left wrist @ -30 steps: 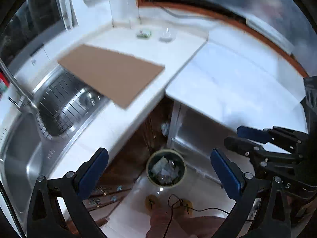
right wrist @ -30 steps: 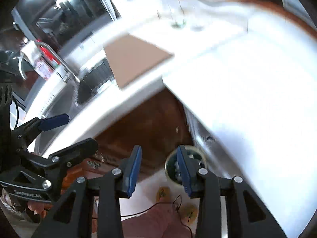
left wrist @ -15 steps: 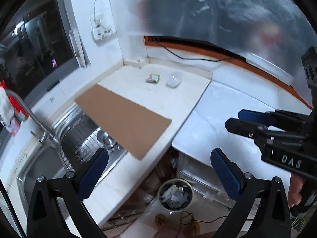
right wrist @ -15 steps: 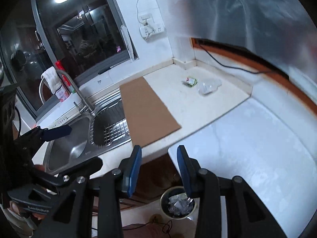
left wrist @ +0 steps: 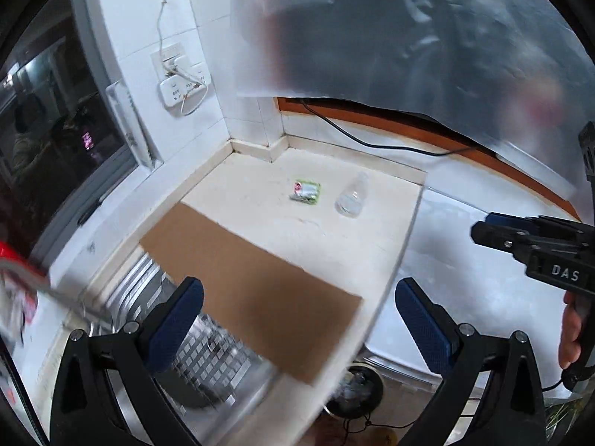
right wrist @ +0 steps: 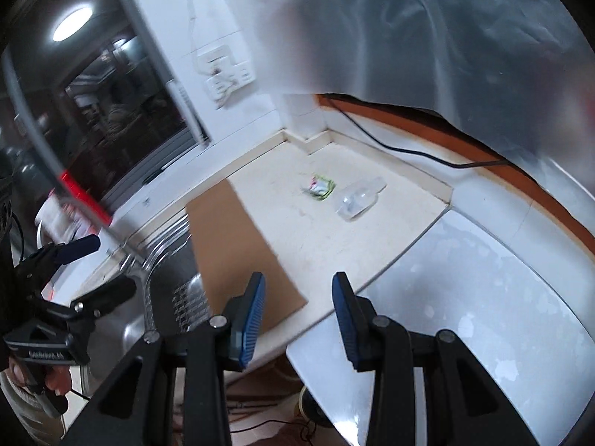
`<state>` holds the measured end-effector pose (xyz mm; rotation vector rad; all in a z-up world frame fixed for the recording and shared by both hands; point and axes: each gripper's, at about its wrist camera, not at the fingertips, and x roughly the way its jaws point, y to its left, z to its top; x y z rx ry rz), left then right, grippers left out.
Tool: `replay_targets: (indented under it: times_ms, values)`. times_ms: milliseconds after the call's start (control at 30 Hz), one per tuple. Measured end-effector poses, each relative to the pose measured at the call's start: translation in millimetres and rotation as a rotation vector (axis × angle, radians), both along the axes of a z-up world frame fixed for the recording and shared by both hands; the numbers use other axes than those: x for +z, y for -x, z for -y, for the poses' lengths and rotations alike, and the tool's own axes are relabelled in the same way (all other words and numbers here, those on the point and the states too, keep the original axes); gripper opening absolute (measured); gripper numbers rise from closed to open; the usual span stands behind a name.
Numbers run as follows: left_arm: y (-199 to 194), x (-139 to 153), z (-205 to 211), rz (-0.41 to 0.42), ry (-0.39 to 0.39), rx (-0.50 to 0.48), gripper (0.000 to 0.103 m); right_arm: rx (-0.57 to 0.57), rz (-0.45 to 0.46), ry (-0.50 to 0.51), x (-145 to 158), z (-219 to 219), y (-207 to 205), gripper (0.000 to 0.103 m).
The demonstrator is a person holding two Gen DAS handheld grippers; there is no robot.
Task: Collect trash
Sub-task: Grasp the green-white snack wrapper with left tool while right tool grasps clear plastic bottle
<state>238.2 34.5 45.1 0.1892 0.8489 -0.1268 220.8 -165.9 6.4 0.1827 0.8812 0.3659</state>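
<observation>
A green and red wrapper point(left wrist: 305, 191) point(right wrist: 319, 187) and a crushed clear plastic bottle point(left wrist: 351, 199) point(right wrist: 357, 199) lie side by side on the cream counter point(left wrist: 275, 215) near the far corner. My left gripper point(left wrist: 299, 316) is wide open and empty, held above the counter's front edge. My right gripper point(right wrist: 298, 304) is partly open and empty, also short of the trash. Each gripper shows in the other's view, the right one point(left wrist: 483, 225) and the left one point(right wrist: 108, 267). A trash bin point(left wrist: 355, 390) stands on the floor below the counter.
A brown cardboard sheet point(left wrist: 253, 290) point(right wrist: 230, 245) lies across the counter and over the steel sink point(left wrist: 193, 364) point(right wrist: 174, 297). A white appliance top point(left wrist: 476, 260) point(right wrist: 465, 297) adjoins the counter on the right. A black cable point(left wrist: 372, 141) runs along the back wall.
Both grippers have risen and tilted up from the floor and bin towards the counter's far corner. The wrapper and bottle now sit nearer and larger in both views.
</observation>
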Motion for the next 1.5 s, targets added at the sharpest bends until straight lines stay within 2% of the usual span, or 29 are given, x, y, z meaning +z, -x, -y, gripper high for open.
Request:
replay_targets:
  times_ms: [67, 200, 333, 433, 567, 633, 833, 933, 1000, 1133, 1233, 1500]
  values:
    - [-34, -2, -8, -0.019, -0.003, -0.022, 0.102, -0.021, -0.025, 0.002, -5, -5, -24, 0.038]
    - [-109, -18, -23, -0.066, 0.001, -0.062, 0.102, -0.077, -0.093, 0.002, -26, -18, -82, 0.049]
    - [-176, -47, -30, -0.11, 0.013, -0.094, 0.098, -0.131, -0.167, 0.002, -56, -28, -140, 0.049]
    - [-231, -81, -37, -0.181, 0.061, -0.091, 0.091, -0.185, -0.231, -0.021, -82, -32, -179, 0.049]
    - [-282, -125, -45, -0.289, 0.158, -0.045, 0.082, -0.267, -0.291, -0.008, -114, -34, -218, 0.049]
    - [-297, -144, -47, -0.321, 0.211, -0.012, 0.08, -0.306, -0.319, -0.009, -128, -34, -233, 0.049]
    - [-322, -184, -46, -0.354, 0.306, 0.058, 0.08, -0.402, -0.393, -0.031, -165, -25, -264, 0.049]
    - [-332, -199, -42, -0.374, 0.332, 0.089, 0.074, -0.421, -0.415, -0.067, -178, -24, -273, 0.053]
    - [-336, -205, -41, -0.391, 0.35, 0.11, 0.067, -0.418, -0.401, -0.071, -180, -26, -276, 0.057]
    - [-345, -221, -39, -0.438, 0.421, 0.192, 0.066, -0.404, -0.391, -0.056, -182, -29, -277, 0.057]
    - [-349, -231, -36, -0.467, 0.471, 0.239, 0.065, -0.404, -0.385, -0.081, -182, -24, -275, 0.056]
    - [-356, -251, -21, -0.512, 0.511, 0.311, 0.042, -0.391, -0.38, -0.111, -184, -17, -267, 0.054]
